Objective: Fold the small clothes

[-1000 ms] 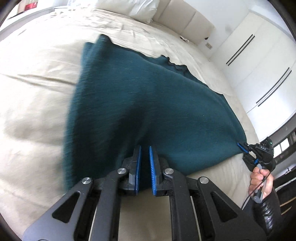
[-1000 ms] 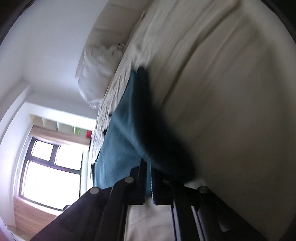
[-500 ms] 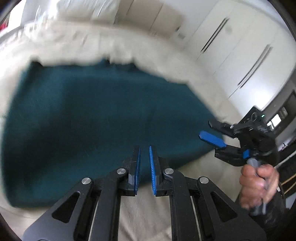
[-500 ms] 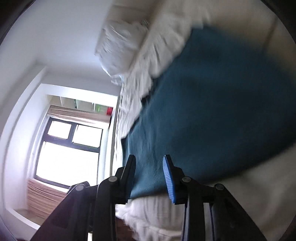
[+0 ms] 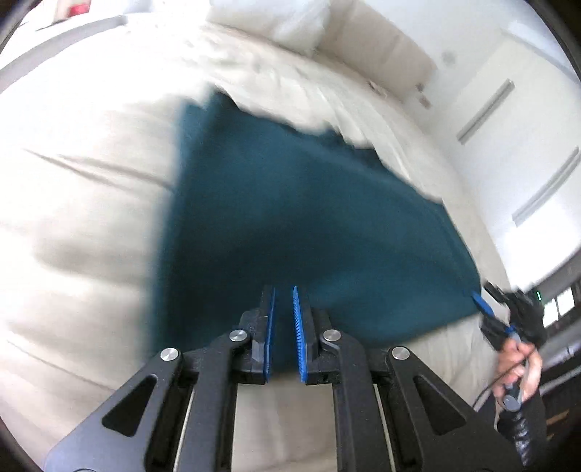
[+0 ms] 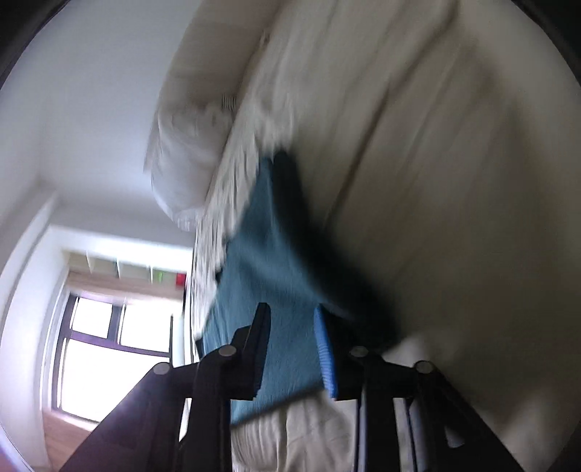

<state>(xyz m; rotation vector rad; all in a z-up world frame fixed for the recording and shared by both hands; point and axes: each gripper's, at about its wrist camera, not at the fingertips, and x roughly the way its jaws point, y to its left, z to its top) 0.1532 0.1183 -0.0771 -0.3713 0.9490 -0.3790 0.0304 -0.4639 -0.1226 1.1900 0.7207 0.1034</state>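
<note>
Cream bed [image 5: 72, 225] under teal cloth [image 5: 297, 225]. My left gripper [image 5: 283, 301] narrow, empty; right gripper [image 6: 292, 319] at 4 o'clock, spread wide.

This is a bedroom in a home. A wide bed [image 5: 90, 203] covered in a rumpled cream sheet fills most of both views, with a plump white pillow [image 5: 272, 18] at its far end resting against a padded beige headboard [image 5: 385, 51]. Beyond the bed stand white wardrobe doors [image 5: 515, 119] with long slim bar handles, the built-in kind found in a sleeping room. In the right wrist view a large dark-framed window [image 6: 101, 359] lets in bright daylight, open shelving [image 6: 120, 268] runs above it holding small green and red items, and a strip of wooden floor [image 6: 61, 435] shows below. The walls are plain white.
</note>
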